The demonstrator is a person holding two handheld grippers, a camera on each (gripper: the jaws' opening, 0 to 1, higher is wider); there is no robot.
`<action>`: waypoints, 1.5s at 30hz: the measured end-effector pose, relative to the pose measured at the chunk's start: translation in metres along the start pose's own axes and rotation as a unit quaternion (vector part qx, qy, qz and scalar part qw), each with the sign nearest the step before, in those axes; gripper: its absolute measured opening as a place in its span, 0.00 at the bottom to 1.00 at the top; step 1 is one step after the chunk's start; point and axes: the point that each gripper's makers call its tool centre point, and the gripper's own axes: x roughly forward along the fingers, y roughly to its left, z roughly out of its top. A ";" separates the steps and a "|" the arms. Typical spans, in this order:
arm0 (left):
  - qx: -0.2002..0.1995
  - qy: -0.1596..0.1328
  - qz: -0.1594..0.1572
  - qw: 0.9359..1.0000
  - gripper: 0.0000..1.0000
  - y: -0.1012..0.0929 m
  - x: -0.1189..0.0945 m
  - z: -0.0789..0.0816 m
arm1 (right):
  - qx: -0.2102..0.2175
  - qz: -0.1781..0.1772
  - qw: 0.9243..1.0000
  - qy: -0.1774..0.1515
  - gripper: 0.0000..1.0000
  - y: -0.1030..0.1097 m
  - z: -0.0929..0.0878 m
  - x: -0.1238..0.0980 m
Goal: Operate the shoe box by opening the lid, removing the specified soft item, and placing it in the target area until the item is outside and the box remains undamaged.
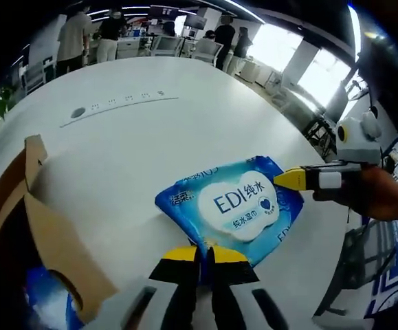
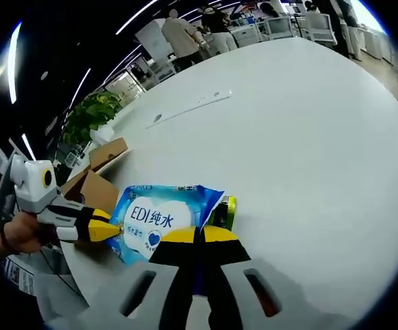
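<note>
Pack position: the blue wet-wipes pack (image 1: pixel 231 208) lies flat on the white table (image 1: pixel 137 144), outside the cardboard shoe box (image 1: pixel 37 237) and just beside it.
Long axis: it runs between your two grippers — one at each end.
Left gripper (image 1: pixel 205 256): jaws nearly together, pinching the pack's near edge.
Right gripper (image 2: pixel 200 236): jaws narrow as well, closed on the opposite edge.
Nearer hand: neither — both are in contact already.
Pose: both tools are low and roughly level with the table, pointing at each other across the pack.
Judgement: removal looks done; release cleanly, or shift the pack if the target lies further off.
</note>
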 end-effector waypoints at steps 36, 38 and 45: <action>-0.009 -0.046 0.005 0.999 0.01 0.012 -0.051 0.005 | -0.018 -0.045 0.999 -0.016 0.00 0.009 0.012 -0.050; -0.006 -0.056 0.003 0.998 0.02 0.010 -0.057 0.007 | -0.020 -0.045 0.999 -0.017 0.00 0.012 0.012 -0.052; 0.002 -0.073 -0.001 0.997 0.05 0.013 -0.073 0.005 | -0.028 -0.044 0.998 -0.024 0.00 0.028 0.012 -0.055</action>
